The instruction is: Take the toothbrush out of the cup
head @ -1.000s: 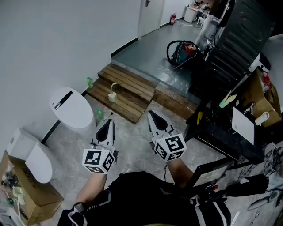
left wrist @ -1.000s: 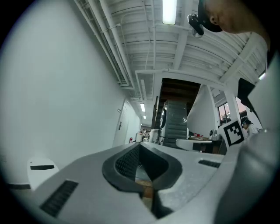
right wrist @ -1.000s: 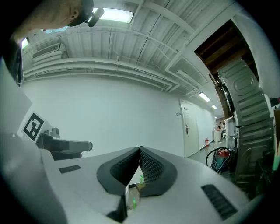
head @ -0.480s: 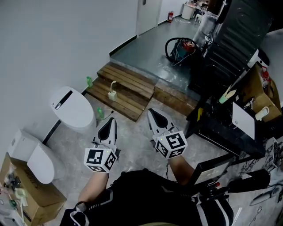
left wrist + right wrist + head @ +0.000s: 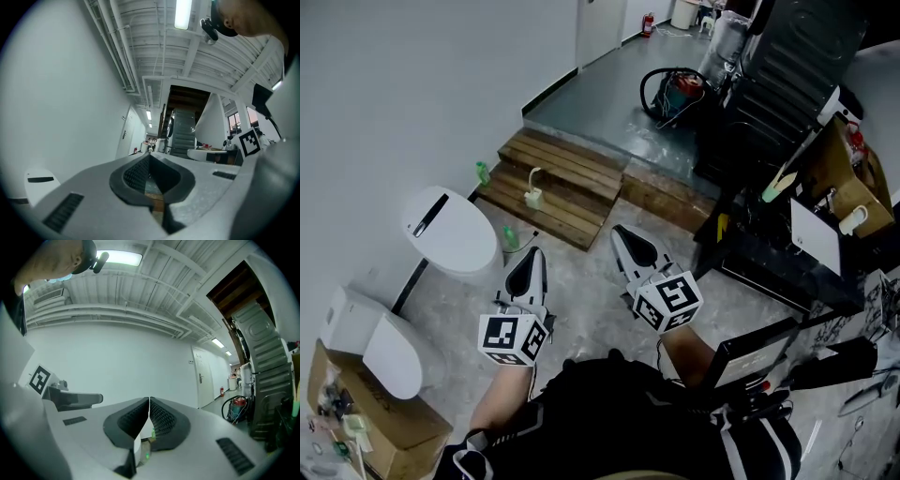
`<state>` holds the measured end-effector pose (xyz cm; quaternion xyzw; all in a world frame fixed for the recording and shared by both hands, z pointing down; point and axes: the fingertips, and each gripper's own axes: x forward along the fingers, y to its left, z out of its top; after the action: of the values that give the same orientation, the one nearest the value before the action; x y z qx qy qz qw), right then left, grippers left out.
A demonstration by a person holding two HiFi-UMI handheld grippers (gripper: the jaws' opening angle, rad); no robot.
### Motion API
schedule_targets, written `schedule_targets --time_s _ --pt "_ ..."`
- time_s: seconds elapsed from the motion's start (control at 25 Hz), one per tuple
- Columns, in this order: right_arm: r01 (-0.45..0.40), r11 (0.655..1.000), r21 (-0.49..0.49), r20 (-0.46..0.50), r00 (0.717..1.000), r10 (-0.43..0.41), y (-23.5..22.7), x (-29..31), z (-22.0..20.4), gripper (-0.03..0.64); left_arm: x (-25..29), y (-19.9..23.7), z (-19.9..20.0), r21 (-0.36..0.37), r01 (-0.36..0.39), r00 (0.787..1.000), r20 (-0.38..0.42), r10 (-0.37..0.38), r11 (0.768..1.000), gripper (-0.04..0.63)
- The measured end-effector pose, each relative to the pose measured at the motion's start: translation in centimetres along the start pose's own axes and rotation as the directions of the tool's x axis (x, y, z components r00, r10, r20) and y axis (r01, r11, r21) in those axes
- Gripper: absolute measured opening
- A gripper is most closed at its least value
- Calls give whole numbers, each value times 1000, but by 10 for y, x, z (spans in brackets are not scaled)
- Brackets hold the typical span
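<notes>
Both grippers are held level over a grey stone floor, side by side. My left gripper (image 5: 531,259) is shut with nothing between its pads, and its jaws meet in the left gripper view (image 5: 150,157). The right gripper (image 5: 622,239) is also shut and empty, its pads touching in the right gripper view (image 5: 149,401). A white cup (image 5: 855,221) stands on a cardboard box at the far right, well away from both grippers. I cannot make out a toothbrush in any view.
A white toilet (image 5: 450,230) stands by the left wall, with a second white fixture (image 5: 380,342) and a cardboard box (image 5: 375,422) nearer. Wooden steps (image 5: 558,183) lie ahead, with green bottles (image 5: 511,240) near them. A dark cabinet (image 5: 787,84) and cluttered shelving fill the right.
The head camera has swung slightly, so the room has slid a little in the frame. Both grippers stay shut and in about the same place.
</notes>
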<state>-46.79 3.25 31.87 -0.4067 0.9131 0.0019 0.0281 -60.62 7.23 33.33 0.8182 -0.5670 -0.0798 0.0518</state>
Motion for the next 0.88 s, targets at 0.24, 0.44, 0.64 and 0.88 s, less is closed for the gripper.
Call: schedule_targets --time_s 0.24,0.44,0.64,0.88 --pt "56 998 -27 -10 998 -56 1 -10 -4 25 6 -5 -9 -32 82 997 -6 -83 996 3" --pt "94 995 -44 -14 995 -95 -9 -21 -3 25 17 -20 -10 -23 134 991 -10 -134 991 3" --pt "107 994 -36 1 994 -107 -32 -31 -3 25 35 -34 -9 1 132 991 0 -132 991 3" --pt "99 994 -38 7 995 -99 -79 -50 2 25 72 -79 -21 7 138 990 -2 -138 990 3"
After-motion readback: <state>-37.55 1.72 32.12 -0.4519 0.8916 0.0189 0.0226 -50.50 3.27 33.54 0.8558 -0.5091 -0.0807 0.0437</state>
